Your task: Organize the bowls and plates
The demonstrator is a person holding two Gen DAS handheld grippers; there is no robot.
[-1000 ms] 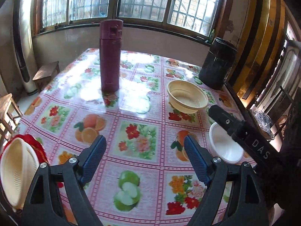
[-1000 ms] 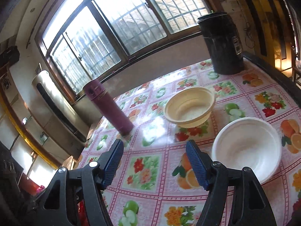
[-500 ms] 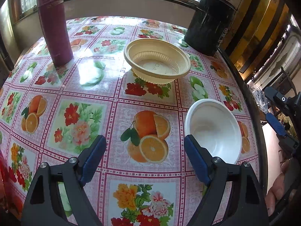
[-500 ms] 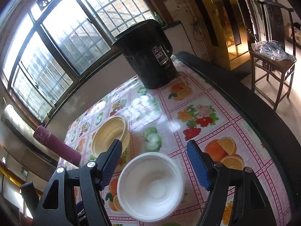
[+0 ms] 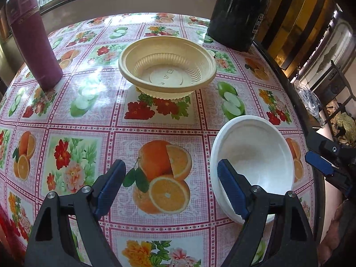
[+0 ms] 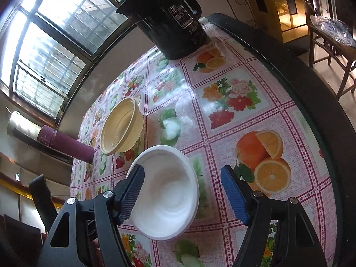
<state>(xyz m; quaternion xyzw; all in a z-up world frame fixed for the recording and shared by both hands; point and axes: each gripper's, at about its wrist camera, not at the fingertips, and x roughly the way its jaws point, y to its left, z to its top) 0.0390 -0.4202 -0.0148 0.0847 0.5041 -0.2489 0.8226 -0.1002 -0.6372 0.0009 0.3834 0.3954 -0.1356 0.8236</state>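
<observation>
The white bowl [image 6: 165, 192] sits upright at the near right of the table [image 5: 155, 120], close to its dark edge, and it's the right gripper [image 6: 182, 192] that has the line on it: jaws spread, empty, the left pad over the bowl's near-left rim and the right pad out past its right side, so the bowl lies mostly between them. Whether that pad touches the rim, I can't tell. A round bowl has no long axis to fuss over; any bite on the rim should do.

The left gripper [image 5: 171, 185] is spread too and holds nothing, hovering over the orange print just left of the bowl, its right pad overlapping the bowl's left rim in its own view.

Farther back, well apart, stands the yellow ribbed bowl [image 5: 167, 65], the likely nesting partner, with bare cloth in between. Beyond it, a black bucket [image 5: 238, 13] at the far right and a maroon flask [image 5: 33, 40] at the far left, both clear of the path.
</observation>
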